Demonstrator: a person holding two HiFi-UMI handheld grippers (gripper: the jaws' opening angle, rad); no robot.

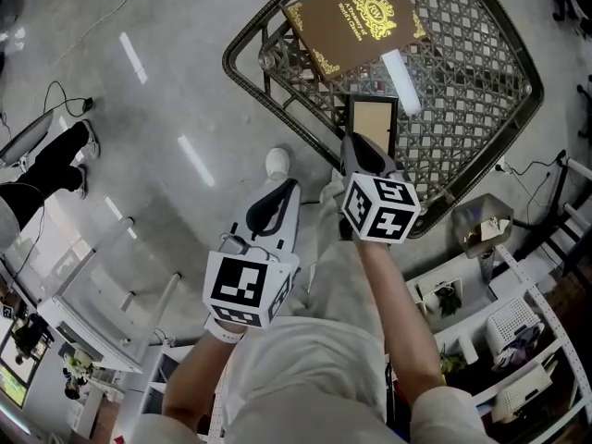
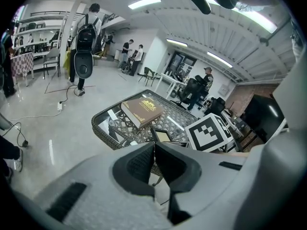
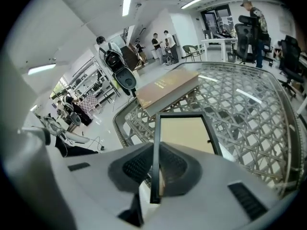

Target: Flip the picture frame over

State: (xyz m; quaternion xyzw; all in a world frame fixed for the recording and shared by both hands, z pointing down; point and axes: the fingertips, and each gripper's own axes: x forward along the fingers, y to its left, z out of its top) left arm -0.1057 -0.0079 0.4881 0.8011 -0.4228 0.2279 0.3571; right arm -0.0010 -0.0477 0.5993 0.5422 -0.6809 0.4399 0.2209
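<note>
The picture frame, black-rimmed with a beige panel facing up, is at the near edge of the woven table. My right gripper is shut on the frame's near left rail. In the right gripper view the frame runs out ahead of the right gripper, its thin black edge pinched between the pads. My left gripper hangs to the left, off the table and over the floor. In its own view the left gripper is shut on nothing, and the frame shows beyond it.
A brown book lies on the table's far part, just beyond the frame. White shelves with small items stand at the right. A seated person's legs and cables are on the floor at the left. Several people stand in the room behind.
</note>
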